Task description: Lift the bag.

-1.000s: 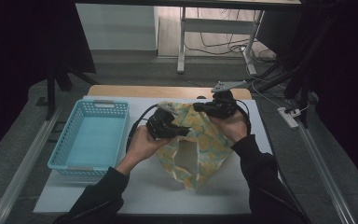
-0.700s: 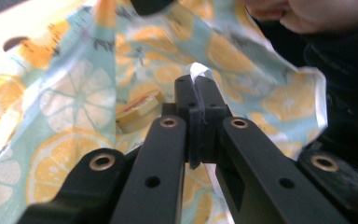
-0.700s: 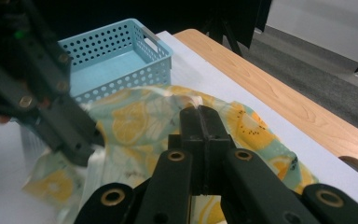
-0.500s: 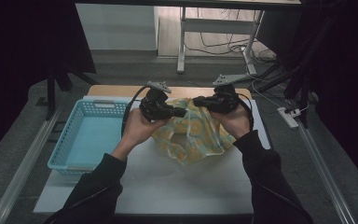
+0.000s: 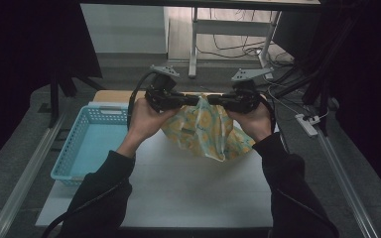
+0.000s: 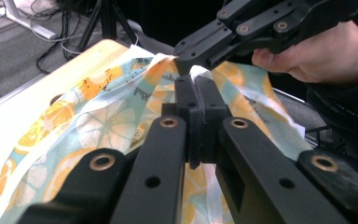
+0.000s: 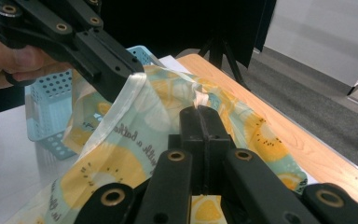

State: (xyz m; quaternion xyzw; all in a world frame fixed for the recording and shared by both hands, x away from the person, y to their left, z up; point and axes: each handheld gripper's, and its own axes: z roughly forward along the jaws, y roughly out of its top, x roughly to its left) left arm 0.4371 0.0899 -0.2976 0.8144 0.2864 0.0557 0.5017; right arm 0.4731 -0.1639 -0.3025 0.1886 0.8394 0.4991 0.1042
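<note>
A thin cloth [image 5: 203, 131] printed with yellow citrus slices on pale teal hangs over the white mat [image 5: 193, 188], lifted by its top edge. My left gripper [image 5: 196, 100] is shut on that edge, a white hem pinched between its jaws [image 6: 198, 81]. My right gripper [image 5: 211, 101] is shut on the same edge right beside it, with fabric showing at its tips [image 7: 204, 112]. The two sets of tips point at each other and almost touch. The cloth's lower part [image 7: 135, 154] drapes down toward the table.
A light blue perforated basket [image 5: 101, 110] stands on the left of the mat, also seen behind the cloth [image 7: 46, 112]. A wooden table edge [image 7: 279, 140] runs along the far side. Cables and a metal stand [image 5: 193, 44] lie on the floor beyond.
Both hands have risen and drawn together, lifting the cloth off the mat so it now hangs bunched from the two grippers.
</note>
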